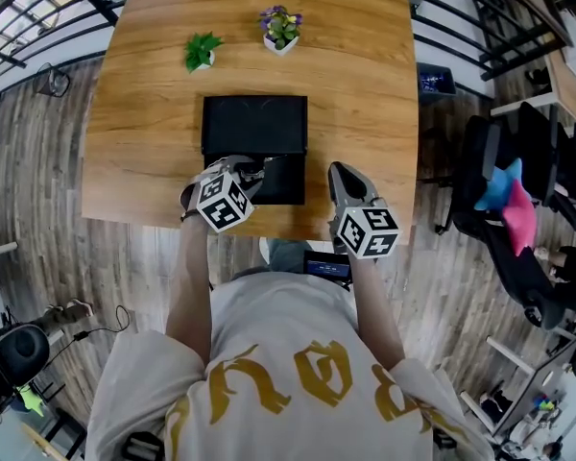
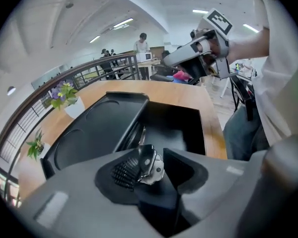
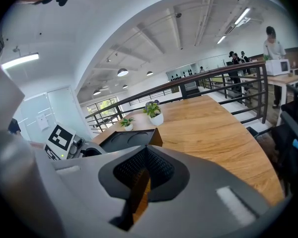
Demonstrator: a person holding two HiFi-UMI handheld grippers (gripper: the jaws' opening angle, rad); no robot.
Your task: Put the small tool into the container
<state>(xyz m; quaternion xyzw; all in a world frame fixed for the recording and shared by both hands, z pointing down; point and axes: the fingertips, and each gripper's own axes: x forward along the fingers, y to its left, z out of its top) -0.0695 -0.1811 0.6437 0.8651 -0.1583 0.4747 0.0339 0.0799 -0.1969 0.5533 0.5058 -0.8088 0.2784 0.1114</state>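
Observation:
A black container [image 1: 286,182] stands open near the wooden table's front edge, its lid [image 1: 254,123] swung back away from me. My left gripper [image 1: 259,173] hovers over the container's left side, shut on a small black-and-silver metal tool [image 2: 148,163]. In the left gripper view the open box [image 2: 176,128] lies just beyond the jaws, with the lid [image 2: 97,133] to its left. My right gripper [image 1: 338,171] hangs just right of the container, jaws shut with nothing between them [image 3: 143,175]. The right gripper view shows the container [image 3: 126,139] off to its left.
Two small potted plants stand at the table's far side, a green one [image 1: 202,51] and a purple-flowered one [image 1: 281,27]. The table's front edge [image 1: 269,229] is right below the grippers. A chair with blue and pink cushions [image 1: 507,200] stands on the floor at right.

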